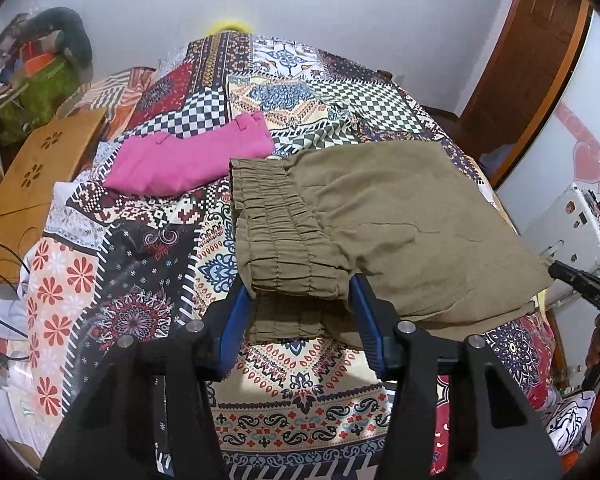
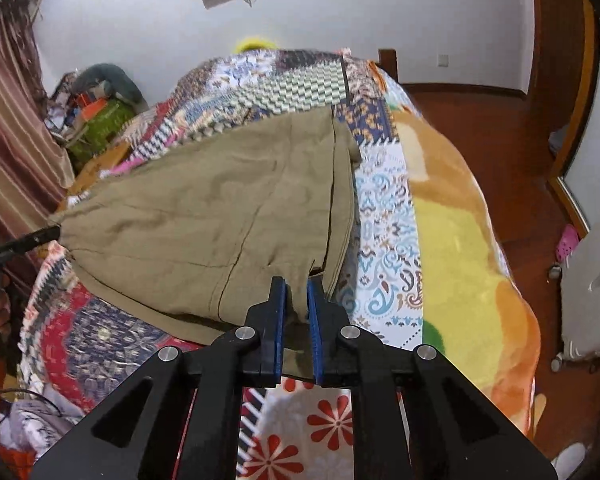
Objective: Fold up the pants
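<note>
Olive-khaki pants [image 1: 400,216] lie folded on the patterned bedspread [image 1: 148,248]. My left gripper [image 1: 300,300] has its blue pads on either side of the gathered elastic waistband [image 1: 284,240]; the jaws stand wide with the thick waistband between them. In the right wrist view the pants [image 2: 220,216] spread across the bed, and my right gripper [image 2: 297,292] is shut on the hem end of the pants, with cloth pinched between the blue pads. The other gripper's tip shows at each view's edge [image 1: 580,280].
A folded pink garment [image 1: 192,160] lies on the bed behind the waistband. A wooden side table [image 1: 40,176] stands left of the bed. A yellow-orange blanket [image 2: 460,224] covers the bed's right side above a wooden floor [image 2: 500,128]. A white appliance [image 1: 572,232] stands at right.
</note>
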Demonstrator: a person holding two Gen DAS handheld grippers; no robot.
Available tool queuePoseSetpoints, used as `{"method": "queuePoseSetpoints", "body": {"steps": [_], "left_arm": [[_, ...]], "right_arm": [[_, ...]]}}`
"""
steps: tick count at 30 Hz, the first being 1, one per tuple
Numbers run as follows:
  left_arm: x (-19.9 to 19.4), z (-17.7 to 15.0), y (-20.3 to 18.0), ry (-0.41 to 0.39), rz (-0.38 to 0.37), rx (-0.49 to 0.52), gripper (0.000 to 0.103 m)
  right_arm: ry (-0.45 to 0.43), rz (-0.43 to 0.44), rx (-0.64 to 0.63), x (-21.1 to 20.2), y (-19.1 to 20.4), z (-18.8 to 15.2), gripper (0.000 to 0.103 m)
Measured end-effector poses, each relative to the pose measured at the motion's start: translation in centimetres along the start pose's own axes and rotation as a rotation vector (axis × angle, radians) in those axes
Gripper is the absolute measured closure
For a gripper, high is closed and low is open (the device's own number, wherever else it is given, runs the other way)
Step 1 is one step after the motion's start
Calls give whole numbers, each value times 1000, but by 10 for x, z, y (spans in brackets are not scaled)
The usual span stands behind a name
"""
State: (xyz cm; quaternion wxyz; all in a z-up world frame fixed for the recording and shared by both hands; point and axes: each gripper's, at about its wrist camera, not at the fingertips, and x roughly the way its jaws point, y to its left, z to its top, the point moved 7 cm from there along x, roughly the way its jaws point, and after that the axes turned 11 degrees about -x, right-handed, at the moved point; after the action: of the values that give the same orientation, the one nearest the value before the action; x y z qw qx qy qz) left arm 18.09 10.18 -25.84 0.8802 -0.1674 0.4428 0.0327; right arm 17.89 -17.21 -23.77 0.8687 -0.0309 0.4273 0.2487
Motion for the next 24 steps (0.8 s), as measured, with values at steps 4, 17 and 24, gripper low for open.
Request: {"method": "queuePoseSetpoints", "body": {"steps": [4, 17, 24], "left_arm": [[-5, -3, -2, -5, -4, 1, 54], [29, -37, 14, 107, -5, -27, 53], [31, -37, 18, 115, -12, -40, 47]], "right_arm": [[-19, -9, -17, -9, 4, 5, 94], [133, 2, 16, 41, -5, -37, 94], [152, -8, -22, 46, -2, -39, 93]]}}
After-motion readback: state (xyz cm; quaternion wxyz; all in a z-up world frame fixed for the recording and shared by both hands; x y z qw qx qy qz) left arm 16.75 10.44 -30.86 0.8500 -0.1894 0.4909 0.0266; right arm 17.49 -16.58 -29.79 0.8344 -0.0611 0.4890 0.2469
